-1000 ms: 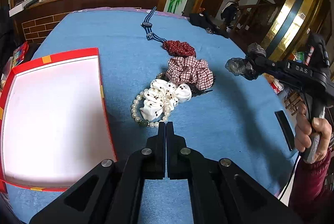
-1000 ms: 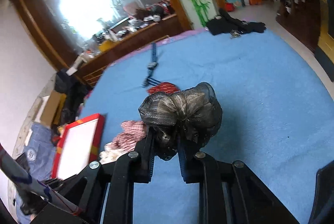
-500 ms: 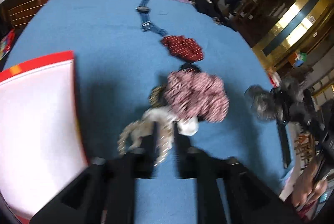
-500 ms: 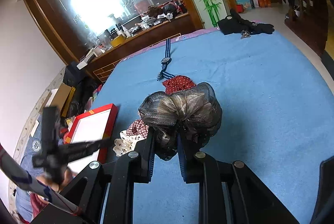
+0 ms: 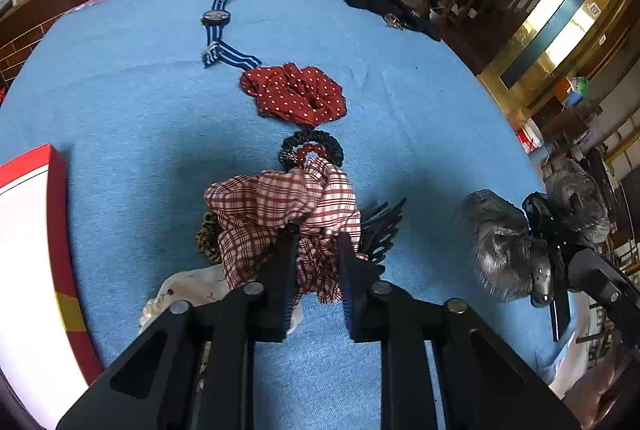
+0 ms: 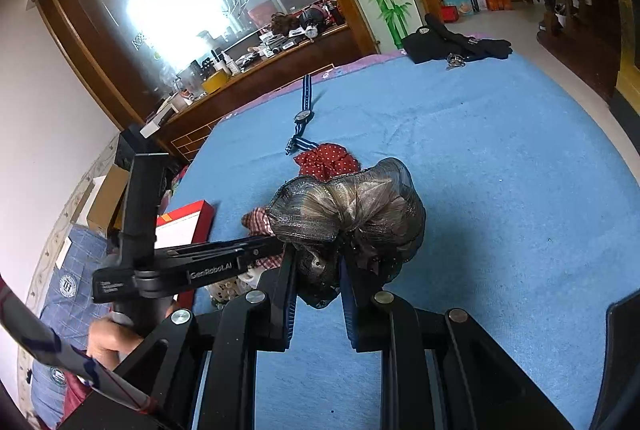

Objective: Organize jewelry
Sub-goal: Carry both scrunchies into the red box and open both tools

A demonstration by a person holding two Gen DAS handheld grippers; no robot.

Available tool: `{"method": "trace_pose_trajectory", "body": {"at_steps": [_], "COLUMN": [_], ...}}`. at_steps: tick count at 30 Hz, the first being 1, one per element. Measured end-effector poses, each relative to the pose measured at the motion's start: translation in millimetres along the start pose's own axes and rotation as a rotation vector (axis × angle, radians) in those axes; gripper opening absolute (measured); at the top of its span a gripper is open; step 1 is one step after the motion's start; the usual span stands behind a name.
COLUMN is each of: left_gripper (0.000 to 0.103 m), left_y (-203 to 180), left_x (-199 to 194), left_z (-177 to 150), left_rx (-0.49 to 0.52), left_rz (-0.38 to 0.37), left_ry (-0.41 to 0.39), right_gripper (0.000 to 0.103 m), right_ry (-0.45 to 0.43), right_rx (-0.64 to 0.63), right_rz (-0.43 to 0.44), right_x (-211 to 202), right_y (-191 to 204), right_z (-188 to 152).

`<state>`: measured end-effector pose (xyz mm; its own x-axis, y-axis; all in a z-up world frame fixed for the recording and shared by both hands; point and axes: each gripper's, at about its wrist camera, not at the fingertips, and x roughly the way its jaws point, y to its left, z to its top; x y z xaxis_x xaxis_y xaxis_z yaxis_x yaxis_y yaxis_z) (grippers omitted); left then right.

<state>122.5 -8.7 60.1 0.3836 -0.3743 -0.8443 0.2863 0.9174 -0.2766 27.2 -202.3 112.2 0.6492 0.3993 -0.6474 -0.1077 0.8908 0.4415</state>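
Left tool: having advanced from the pearls, its jaws are just now closing around the plaid scrunchie, mid-surface, right of the red box.
Right tool: holding steady, pinching the grey scrunchie.
Meaning: pickup starting; boxing is pending.

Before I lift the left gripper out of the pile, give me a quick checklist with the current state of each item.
1. Left gripper has been closing; plaid scrunchie between its fingers: ok.
2. Only the plaid scrunchie caught: cannot tell; white dotted scrunchie and black hair clip lie against it.
3. Right gripper shut on grey scrunchie: ok.
4. Red box open, white inside showing: ok.
5. Watch and red dotted scrunchie apart from the pile: ok.
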Motion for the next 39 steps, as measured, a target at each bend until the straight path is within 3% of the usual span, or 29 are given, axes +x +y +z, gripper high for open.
{"method": "trace_pose_trajectory", "body": {"at_steps": [12,19,30,39], "left_gripper": [0.010,0.010,0.010,0.010], "left_y": [8.6,36.4,127.4,217.1], "left_x": [-88.8,-130.7,-185.5,-213.2], "left_z": [-15.8,-31.1,-61.2,-80.8], "left_rx": [0.013,-0.013,-0.112,-0.214], "left_rz": [-0.008,-0.003,0.081,0.175], "left_ry": [-0.158,-0.218,-0.275,-0.287], "right_gripper": [0.021,0.021,0.021,0.022], "right_ry": [-0.007,0.011,0.087,0.186], "right_rx": [-0.052,-0.111,-0.229,-0.334], "right_rz": [0.028,0.054,0.114,0.175], "right_x": [-5.8,1.8,47.0,111.7], "right_y": [29.3,65.8,156.3,246.8], "right_z": [-0.9,-1.5,0.2,-1.2]}}
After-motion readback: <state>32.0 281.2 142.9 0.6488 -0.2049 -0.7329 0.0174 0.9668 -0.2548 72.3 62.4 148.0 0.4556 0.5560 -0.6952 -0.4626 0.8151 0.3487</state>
